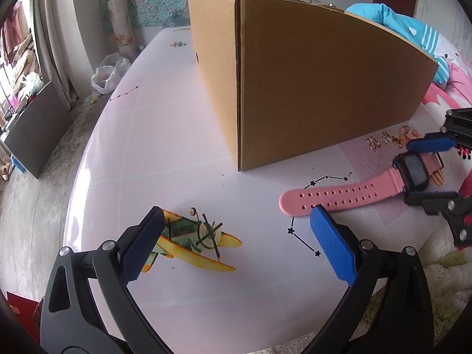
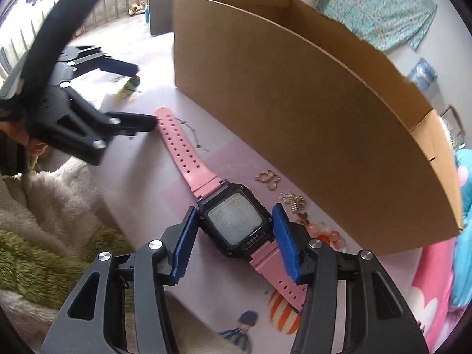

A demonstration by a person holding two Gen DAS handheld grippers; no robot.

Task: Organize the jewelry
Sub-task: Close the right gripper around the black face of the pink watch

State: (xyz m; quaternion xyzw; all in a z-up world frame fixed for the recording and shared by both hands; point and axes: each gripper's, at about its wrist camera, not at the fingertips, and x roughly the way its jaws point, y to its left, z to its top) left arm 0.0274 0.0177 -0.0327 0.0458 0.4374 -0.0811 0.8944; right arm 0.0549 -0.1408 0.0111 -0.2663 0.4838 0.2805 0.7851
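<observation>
right hand-held gripper straddled pink watch case on bench, pads beside it, contact unclear | left hand-held gripper spread wide, empty, its right pad near strap tip | earrings just beyond right hand-held gripper, before cardboard box

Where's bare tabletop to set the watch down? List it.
Free: the wide strip left of the cardboard box, and the patch between the box and the airplane print. Crowded: right of the pink watch, where earrings and beads lie against the box.

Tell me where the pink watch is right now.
The pink watch lies flat on the table in front of the cardboard box, its face between the right gripper's open fingers, gold earrings just beyond it.
</observation>
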